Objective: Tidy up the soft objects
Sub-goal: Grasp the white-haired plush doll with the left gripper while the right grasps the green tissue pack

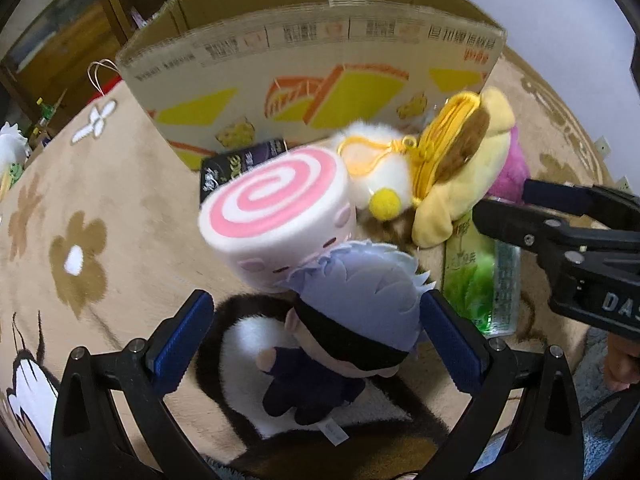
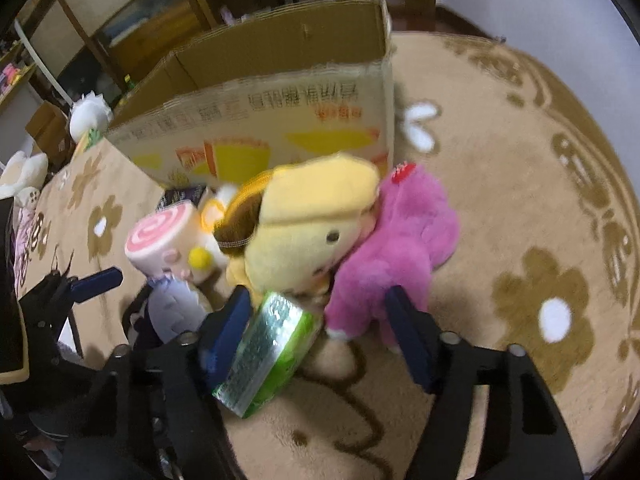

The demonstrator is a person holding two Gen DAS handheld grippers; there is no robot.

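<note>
**A:** Your left gripper (image 1: 316,336) points steeply down with its jaws spread wide, and the small doll (image 1: 340,332) lies between the blue pads. Neither pad presses on it, though the pad on the right looks close to the pale lilac hair.

**B:** Which way does the doll run?

**A:** Its long axis goes from the head, up near the fingertips, to the dark navy legs down toward your wrist, slanting a little to the left. It has a black band across the eyes and a small white tag at the feet; the print on the tag is too small to read.

**B:** And your right gripper (image 2: 316,320)?

**A:** Its jaws are apart too, pinching nothing. Between them sit the lower edge of the pink plush (image 2: 400,248) and one end of a green foil-topped carton (image 2: 268,352). The yellow plush (image 2: 304,228) lies just beyond the fingertips, its face turned toward the pink one.

**B:** Anything else ahead?

**A:** Just past your left fingertips rests a pink-and-white swirl cushion (image 1: 276,216), flat spiral face tilted up, touching the doll's hair. Beyond the pile stands an open cardboard box (image 1: 320,80) on the flowered carpet (image 1: 80,240). Its printing is upside down, in East Asian characters I cannot make out, with yellow and orange pictures. The other gripper's black body shows the letters "DA".
</note>
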